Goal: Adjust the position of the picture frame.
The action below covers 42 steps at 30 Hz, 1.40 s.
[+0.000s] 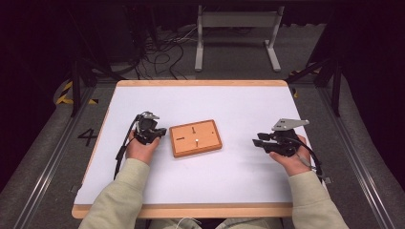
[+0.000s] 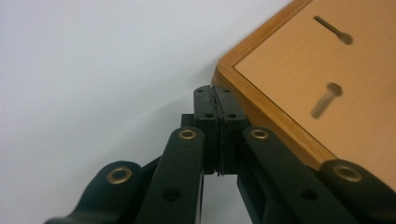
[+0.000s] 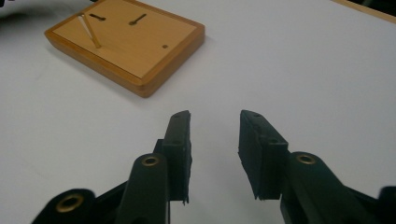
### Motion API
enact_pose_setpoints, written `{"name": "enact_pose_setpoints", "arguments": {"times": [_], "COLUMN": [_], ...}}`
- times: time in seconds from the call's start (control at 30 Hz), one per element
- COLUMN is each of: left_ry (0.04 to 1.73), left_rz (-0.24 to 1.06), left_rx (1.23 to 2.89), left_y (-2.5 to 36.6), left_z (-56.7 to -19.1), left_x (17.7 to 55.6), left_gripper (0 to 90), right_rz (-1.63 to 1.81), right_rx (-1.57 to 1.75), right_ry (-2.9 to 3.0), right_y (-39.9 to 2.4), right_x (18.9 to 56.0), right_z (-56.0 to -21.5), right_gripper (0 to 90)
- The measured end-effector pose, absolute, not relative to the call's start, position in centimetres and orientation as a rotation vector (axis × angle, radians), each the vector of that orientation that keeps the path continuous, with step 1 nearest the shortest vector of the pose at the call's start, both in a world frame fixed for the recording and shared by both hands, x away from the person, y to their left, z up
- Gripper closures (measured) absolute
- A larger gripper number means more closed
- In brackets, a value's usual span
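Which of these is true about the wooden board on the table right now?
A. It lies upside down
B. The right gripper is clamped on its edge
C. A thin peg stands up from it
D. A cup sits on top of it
C: a thin pale peg rises from the face of the wooden board, while the right gripper sits apart from it with its jaws open on nothing.

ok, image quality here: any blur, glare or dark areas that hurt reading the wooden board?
High view: the room around the table is dark, the table top evenly lit, the wooden board small but legible. Left gripper view: the board is soft and its peg blurred, while the shut jaws are sharp. Right gripper view: the board is slightly soft, no glare, faint shadow beside it.
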<state>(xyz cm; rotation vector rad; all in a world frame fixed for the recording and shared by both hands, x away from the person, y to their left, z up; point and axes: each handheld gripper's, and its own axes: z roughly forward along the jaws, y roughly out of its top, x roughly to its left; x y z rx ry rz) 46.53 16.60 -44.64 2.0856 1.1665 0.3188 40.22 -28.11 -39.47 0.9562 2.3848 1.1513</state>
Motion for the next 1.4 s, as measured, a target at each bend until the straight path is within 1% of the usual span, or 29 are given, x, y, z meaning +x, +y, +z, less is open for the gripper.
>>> {"name": "enact_pose_setpoints", "arguments": {"times": [0.13, 0.27, 0.3, 0.33, 0.47, 0.63, 0.67, 1.1, 1.4], "left_ry": [1.125, 1.099, 1.099, 1.086, 1.049, 0.99, 0.976, 0.963, 0.966], "left_rz": [0.294, 0.297, 0.297, 0.296, 0.293, 0.306, 0.306, 0.313, 0.296], "left_rx": [2.051, 2.041, 2.041, 2.047, 2.049, 2.047, 2.047, 2.058, 2.055], "left_y": [17.6, 18.4, 18.4, 18.6, 19.1, 19.9, 20.2, 20.6, 20.7], "left_z": [-44.3, -43.8, -43.8, -43.7, -43.8, -43.7, -43.6, -43.8, -44.1], "left_x": [45.0, 43.7, 43.7, 43.1, 42.3, 40.8, 40.4, 38.7, 38.4], "left_gripper": [85.3, 83.5, 83.0, 82.6, 80.2, 77.3, 76.6, 74.4, 73.5], "right_rz": [1.19, 1.149, 1.149, 1.132, 1.103, 1.081, 1.063, 0.912, 0.798], "right_rx": [0.926, 0.886, 0.886, 0.875, 0.869, 0.874, 0.89, 0.892, 0.984], "right_ry": [2.459, 2.506, 2.506, 2.521, 2.537, 2.556, 2.562, 2.613, 2.641], "right_y": [-25.8, -23.4, -23.4, -22.4, -20.9, -18.9, -18.2, -13.0, -11.3], "right_x": [42.0, 43.7, 43.7, 44.7, 46.1, 48.4, 49.3, 54.4, 56.6], "right_z": [-39.1, -38.8, -38.8, -38.7, -38.5, -38.7, -38.9, -40.8, -42.7], "right_gripper": [73.0, 76.9, 76.9, 79.4, 82.1, 89.8, 90.0, 90.0, 90.0]}}
